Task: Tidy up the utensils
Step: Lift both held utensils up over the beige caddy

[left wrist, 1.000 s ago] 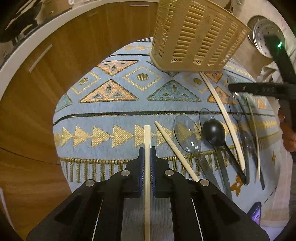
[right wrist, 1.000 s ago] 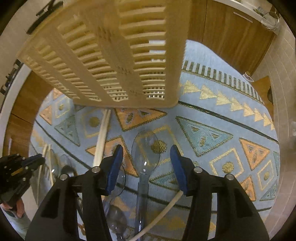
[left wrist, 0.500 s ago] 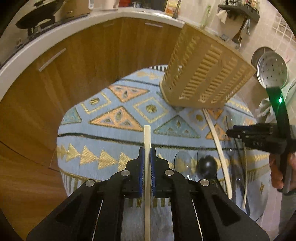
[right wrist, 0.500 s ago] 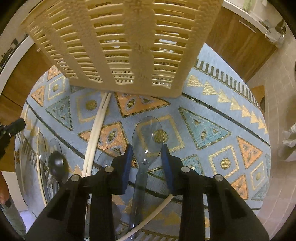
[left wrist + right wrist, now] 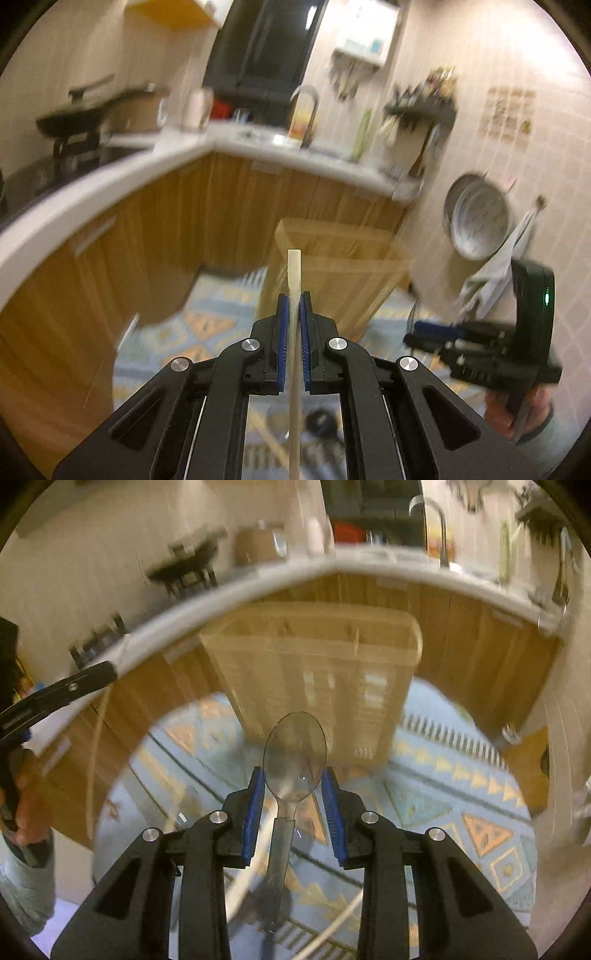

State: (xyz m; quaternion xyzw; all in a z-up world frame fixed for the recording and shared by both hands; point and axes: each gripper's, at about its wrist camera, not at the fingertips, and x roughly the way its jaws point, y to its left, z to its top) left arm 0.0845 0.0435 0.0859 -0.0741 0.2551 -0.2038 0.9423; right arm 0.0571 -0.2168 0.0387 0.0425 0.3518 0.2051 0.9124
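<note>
My left gripper [image 5: 294,306] is shut on a pale wooden chopstick [image 5: 294,273] and holds it lifted, its tip in front of the beige slotted utensil basket [image 5: 343,258]. My right gripper [image 5: 293,786] is shut on a clear plastic spoon [image 5: 294,757], bowl forward, lifted above the table and facing the basket [image 5: 314,679]. The right gripper also shows at the right of the left wrist view [image 5: 480,339]; the left gripper shows at the left edge of the right wrist view [image 5: 55,698]. Both views are blurred by motion.
A blue patterned tablecloth [image 5: 461,805] covers the table. A black spoon [image 5: 321,422] and more chopsticks [image 5: 240,886] lie on it below the grippers. Wooden cabinets with a white countertop [image 5: 110,184] stand behind, and a metal strainer [image 5: 478,221] hangs on the tiled wall.
Both grippers have lifted and tilted up from the table. The right gripper has closed on the clear spoon and raised it; the left has raised the chopstick toward the basket.
</note>
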